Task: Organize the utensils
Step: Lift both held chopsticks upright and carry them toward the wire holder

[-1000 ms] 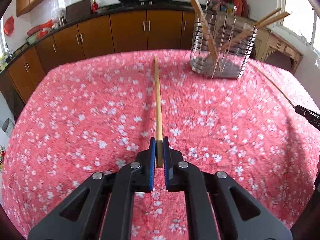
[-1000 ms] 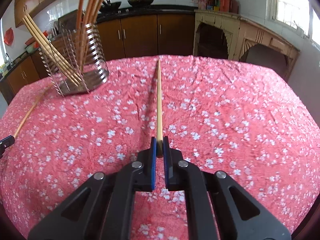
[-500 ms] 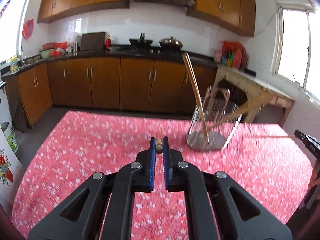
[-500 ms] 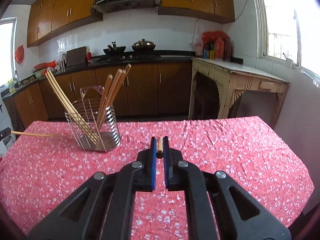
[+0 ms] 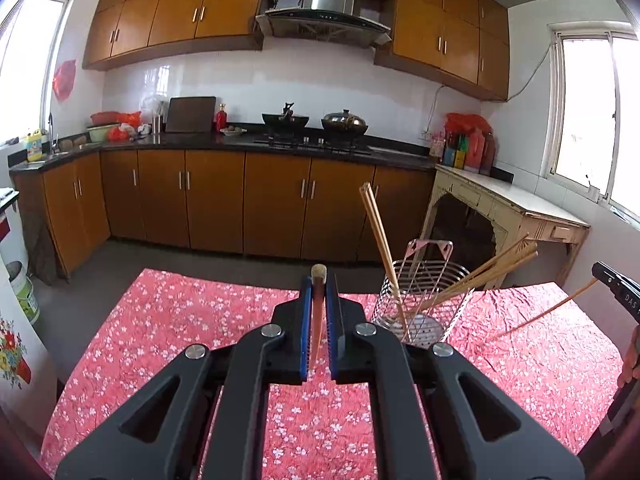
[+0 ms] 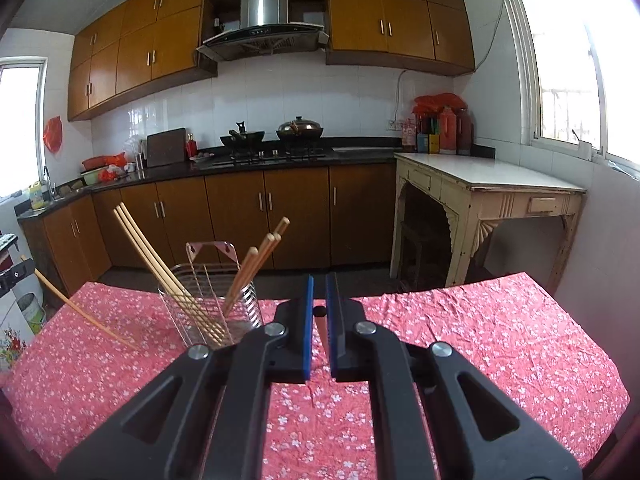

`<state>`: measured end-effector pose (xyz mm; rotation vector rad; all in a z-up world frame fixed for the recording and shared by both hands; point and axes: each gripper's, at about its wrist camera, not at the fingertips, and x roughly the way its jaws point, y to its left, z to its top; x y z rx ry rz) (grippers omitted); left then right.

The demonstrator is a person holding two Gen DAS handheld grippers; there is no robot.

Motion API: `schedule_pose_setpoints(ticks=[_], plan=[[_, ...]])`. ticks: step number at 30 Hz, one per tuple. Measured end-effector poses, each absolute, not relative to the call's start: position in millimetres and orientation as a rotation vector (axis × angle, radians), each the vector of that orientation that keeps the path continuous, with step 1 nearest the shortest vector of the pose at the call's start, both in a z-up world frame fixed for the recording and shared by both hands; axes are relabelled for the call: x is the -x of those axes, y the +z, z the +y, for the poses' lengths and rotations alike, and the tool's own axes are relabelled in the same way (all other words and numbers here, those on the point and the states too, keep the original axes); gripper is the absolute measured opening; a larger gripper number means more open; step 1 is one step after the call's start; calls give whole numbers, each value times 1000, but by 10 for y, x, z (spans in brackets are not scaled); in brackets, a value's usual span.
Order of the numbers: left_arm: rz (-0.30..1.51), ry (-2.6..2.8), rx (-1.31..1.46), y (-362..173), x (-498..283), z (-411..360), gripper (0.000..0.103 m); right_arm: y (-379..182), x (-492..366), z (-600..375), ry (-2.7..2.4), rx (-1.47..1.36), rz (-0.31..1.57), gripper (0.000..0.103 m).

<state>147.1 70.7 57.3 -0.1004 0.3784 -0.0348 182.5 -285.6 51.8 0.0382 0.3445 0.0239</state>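
Left gripper [image 5: 319,286] clamps one chopstick [image 5: 318,312], held above the desk [image 5: 168,320]. Right gripper [image 6: 319,284] pinches another chopstick [image 6: 319,312]. Wire holder [image 6: 208,300] stands on desk, chopsticks leaning inside.

My left tongs [image 5: 319,280] are matt black plastic with blue ribbed pads, pinching a smooth pale wooden chopstick [image 5: 318,312]. The holder [image 5: 424,296] is shiny wire metal. A creased red floral cloth [image 5: 180,320] covers my desk.
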Motion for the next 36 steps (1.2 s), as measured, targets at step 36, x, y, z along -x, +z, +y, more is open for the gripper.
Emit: schedule_pose_setpoints(ticks=[36], plan=[[340,-112,117,740,-1506,502,7,207,-1993,-2450,213,-26,499,2]])
